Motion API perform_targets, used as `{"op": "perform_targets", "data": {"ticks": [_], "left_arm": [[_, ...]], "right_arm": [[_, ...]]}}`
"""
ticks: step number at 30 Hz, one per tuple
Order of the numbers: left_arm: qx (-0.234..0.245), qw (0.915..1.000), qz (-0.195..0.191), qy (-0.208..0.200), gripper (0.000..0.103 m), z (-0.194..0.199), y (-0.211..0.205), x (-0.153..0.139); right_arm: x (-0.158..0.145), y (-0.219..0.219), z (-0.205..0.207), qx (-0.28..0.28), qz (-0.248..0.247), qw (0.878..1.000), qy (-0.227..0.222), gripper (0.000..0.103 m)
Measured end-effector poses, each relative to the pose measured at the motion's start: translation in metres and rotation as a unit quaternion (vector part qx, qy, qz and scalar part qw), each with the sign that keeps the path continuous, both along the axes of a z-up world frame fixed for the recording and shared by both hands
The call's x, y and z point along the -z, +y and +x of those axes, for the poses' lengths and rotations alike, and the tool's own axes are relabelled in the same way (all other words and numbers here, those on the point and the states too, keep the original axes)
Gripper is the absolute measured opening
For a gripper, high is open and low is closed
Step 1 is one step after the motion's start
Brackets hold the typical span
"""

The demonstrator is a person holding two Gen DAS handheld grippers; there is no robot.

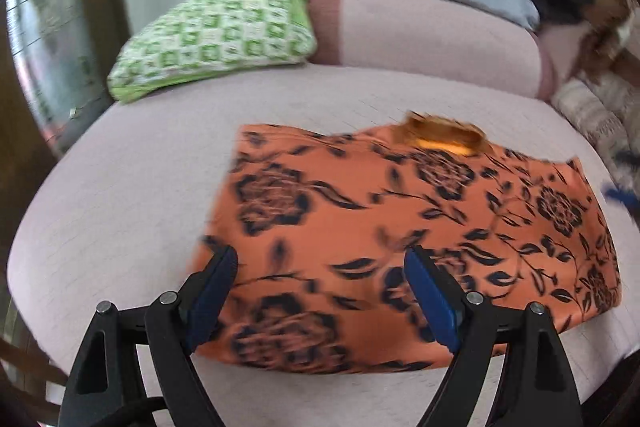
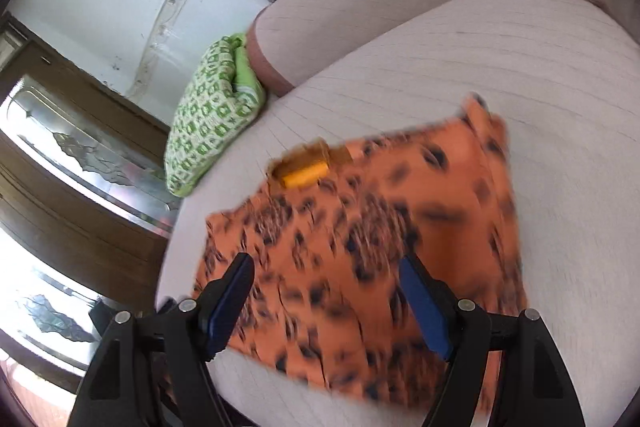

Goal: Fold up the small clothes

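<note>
The orange flowered garment [image 1: 400,227], thin soft cloth folded into a wide rectangle, lies flat on the pale ribbed bed [image 1: 120,207], long side across, under the left gripper [image 1: 320,291] and the right gripper [image 2: 326,299], both wide and empty.

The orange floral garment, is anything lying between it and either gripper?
Nothing visible does. The orange floral garment lies flat on the pink bed, directly below the open left gripper and open right gripper.

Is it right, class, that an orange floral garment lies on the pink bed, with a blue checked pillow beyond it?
Not quite: the checked pillow is green, as the left wrist view shows. The orange floral garment does lie on the pink bed.
</note>
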State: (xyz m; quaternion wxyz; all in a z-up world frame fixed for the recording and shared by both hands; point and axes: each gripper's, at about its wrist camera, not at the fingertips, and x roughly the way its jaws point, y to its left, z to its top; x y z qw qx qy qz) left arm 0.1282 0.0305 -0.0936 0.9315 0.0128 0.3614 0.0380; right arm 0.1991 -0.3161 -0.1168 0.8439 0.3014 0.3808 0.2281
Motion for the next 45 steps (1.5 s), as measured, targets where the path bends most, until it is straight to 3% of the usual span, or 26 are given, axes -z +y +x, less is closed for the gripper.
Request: {"op": "perform_targets", "data": {"ticks": [4, 5, 7, 8, 10, 15, 17, 19, 22, 25, 28, 30, 32, 35, 37, 40, 45], "left_arm": [[0.023, 0.9995, 0.002, 0.022, 0.086, 0.010, -0.019, 0.015], [0.026, 0.9992, 0.002, 0.029, 0.086, 0.012, -0.021, 0.019], [0.025, 0.9989, 0.002, 0.040, 0.086, 0.018, -0.020, 0.025], [0.025, 0.9985, 0.002, 0.048, 0.086, 0.020, -0.020, 0.028], [0.020, 0.9984, 0.001, 0.054, 0.086, 0.023, -0.017, 0.032], [0.008, 0.9979, -0.008, 0.063, 0.086, 0.030, -0.013, 0.037], [0.004, 0.9973, -0.011, 0.073, 0.086, 0.030, -0.012, 0.036], [0.005, 0.9966, -0.017, 0.080, 0.086, 0.027, -0.011, 0.033], [0.006, 0.9974, -0.017, 0.070, 0.086, 0.016, -0.009, 0.027], [0.002, 0.9972, -0.030, 0.069, 0.086, 0.011, -0.004, 0.025], [0.002, 0.9964, -0.039, 0.075, 0.086, 0.008, -0.003, 0.027], [0.006, 0.9964, -0.038, 0.076, 0.086, 0.005, -0.004, 0.026], [0.010, 0.9969, -0.036, 0.069, 0.086, 0.001, -0.004, 0.023], [0.009, 0.9966, -0.043, 0.070, 0.086, 0.000, -0.002, 0.023], [0.008, 0.9964, -0.050, 0.069, 0.086, -0.001, -0.001, 0.023], [0.013, 0.9969, -0.043, 0.064, 0.086, -0.007, 0.001, 0.026], [0.006, 0.9978, -0.039, 0.054, 0.086, -0.016, 0.012, 0.034]], "right_arm": [[0.017, -0.028, 0.066, -0.007, 0.063, 0.998, 0.021, 0.078], [0.034, -0.044, 0.085, 0.021, 0.073, 0.996, 0.043, 0.078], [0.067, -0.072, 0.102, 0.080, 0.117, 0.986, 0.088, 0.078], [0.087, -0.086, 0.105, 0.092, 0.180, 0.975, 0.094, 0.077], [0.092, -0.093, 0.101, 0.097, 0.224, 0.966, 0.086, 0.077], [0.054, -0.069, 0.060, 0.050, 0.198, 0.979, 0.015, 0.078], [0.065, -0.056, 0.057, 0.041, 0.151, 0.986, 0.056, 0.078], [0.082, -0.055, 0.056, 0.056, 0.132, 0.985, 0.092, 0.070], [0.052, -0.046, 0.033, 0.076, 0.086, 0.991, 0.064, 0.072], [0.024, -0.022, 0.004, 0.036, 0.054, 0.998, 0.024, 0.077], [0.032, 0.000, -0.012, 0.009, 0.006, 1.000, 0.025, 0.079], [0.062, 0.004, -0.003, 0.027, -0.042, 0.995, 0.090, 0.075], [0.060, 0.004, -0.008, 0.037, -0.038, 0.995, 0.079, 0.075], [0.030, 0.017, -0.025, 0.043, -0.078, 0.995, 0.038, 0.076], [0.020, 0.026, -0.029, 0.032, -0.080, 0.996, 0.029, 0.076], [0.034, 0.019, -0.046, 0.047, -0.057, 0.996, 0.056, 0.076], [0.053, -0.005, -0.114, 0.082, -0.001, 0.994, 0.069, 0.076]]}}
